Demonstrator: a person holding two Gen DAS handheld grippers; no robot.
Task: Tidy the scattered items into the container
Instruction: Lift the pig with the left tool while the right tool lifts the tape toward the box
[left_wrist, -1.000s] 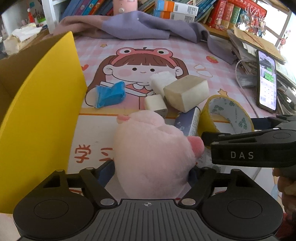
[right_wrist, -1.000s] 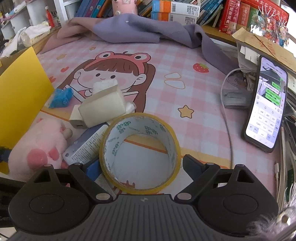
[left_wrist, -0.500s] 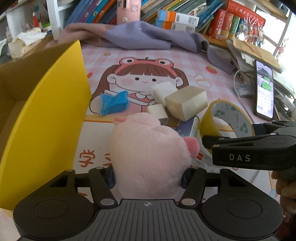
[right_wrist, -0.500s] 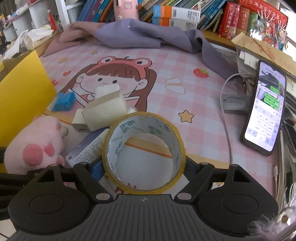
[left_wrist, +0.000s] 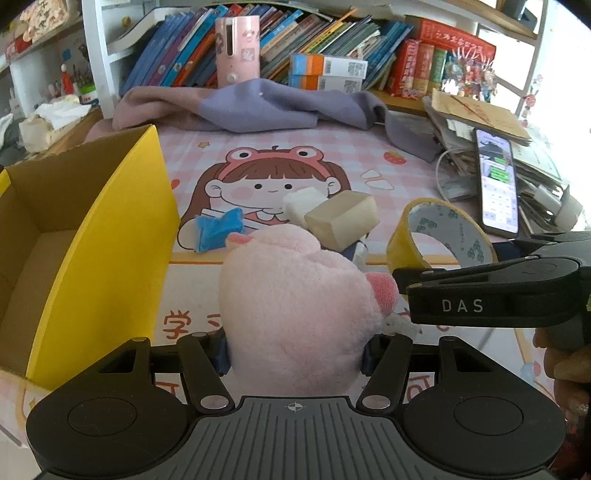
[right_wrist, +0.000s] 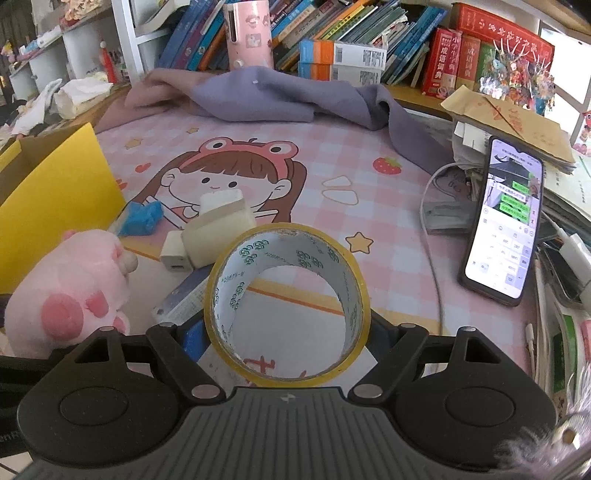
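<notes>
Yellow cardboard fills the nine o'clock side of the left wrist view: the container (left_wrist: 88, 236), open-topped, with nothing visible in the part of its floor that shows. Moving right, the left gripper (left_wrist: 295, 350) has its fingers closed on the pink plush toy (left_wrist: 295, 295), and compared with a second ago the toy now rides higher, clear of the surface, so more of the box's inside comes into sight (a sign, I judge, that the lift is done and the carry toward the box comes next). Past the toy toward twelve o'clock, the blue wrapper (left_wrist: 218, 230), the cream foam blocks (left_wrist: 341, 219) and a small white charger (right_wrist: 173, 254) lie on the pink cartoon mat (left_wrist: 273, 155), unmoved. Further right, the right gripper (right_wrist: 288, 332) now has its fingers narrowed onto the outer wall of the yellow tape roll (right_wrist: 288, 306); a second earlier they stood apart from it. The roll seems tipped up off the mat. A phone (right_wrist: 502, 221) leans at three o'clock. Both grippers therefore carry something, and the box sits at the far left.
</notes>
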